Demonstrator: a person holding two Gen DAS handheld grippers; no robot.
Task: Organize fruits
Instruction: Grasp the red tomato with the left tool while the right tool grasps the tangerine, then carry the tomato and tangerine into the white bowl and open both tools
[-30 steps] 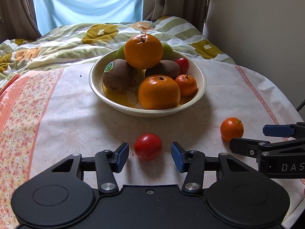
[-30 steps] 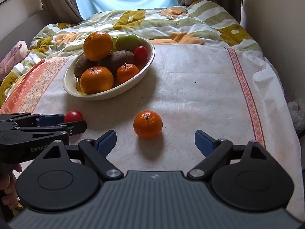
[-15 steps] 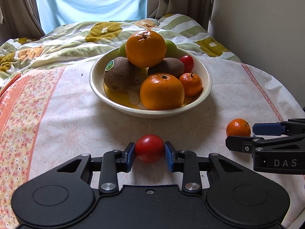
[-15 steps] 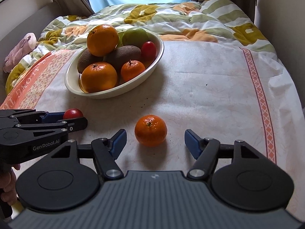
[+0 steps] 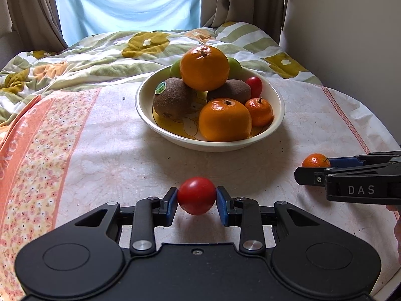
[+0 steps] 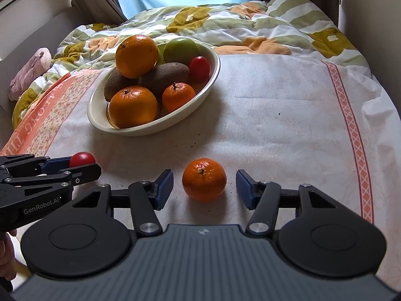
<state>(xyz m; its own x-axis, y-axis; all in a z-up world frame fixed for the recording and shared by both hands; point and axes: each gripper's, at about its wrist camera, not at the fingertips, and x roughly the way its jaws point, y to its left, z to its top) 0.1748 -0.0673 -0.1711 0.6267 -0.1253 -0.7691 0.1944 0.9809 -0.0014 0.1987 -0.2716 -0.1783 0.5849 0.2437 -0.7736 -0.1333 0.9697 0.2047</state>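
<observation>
Tomato (image 5: 196,195), small, smooth and bruisable, sits pinched at its widest between my left claw (image 5: 196,204), while my right claw (image 6: 204,188) is closing, pads not yet touching, around the firmer mandarin (image 6: 204,179) on the counter

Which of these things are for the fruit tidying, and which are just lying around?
For the job:
- red tomato, gripped by the left gripper
- small mandarin, between the closing right gripper pads
- fruit bowl

Just lying about:
- flowered quilt
- curtains
- pink soft toy
</observation>
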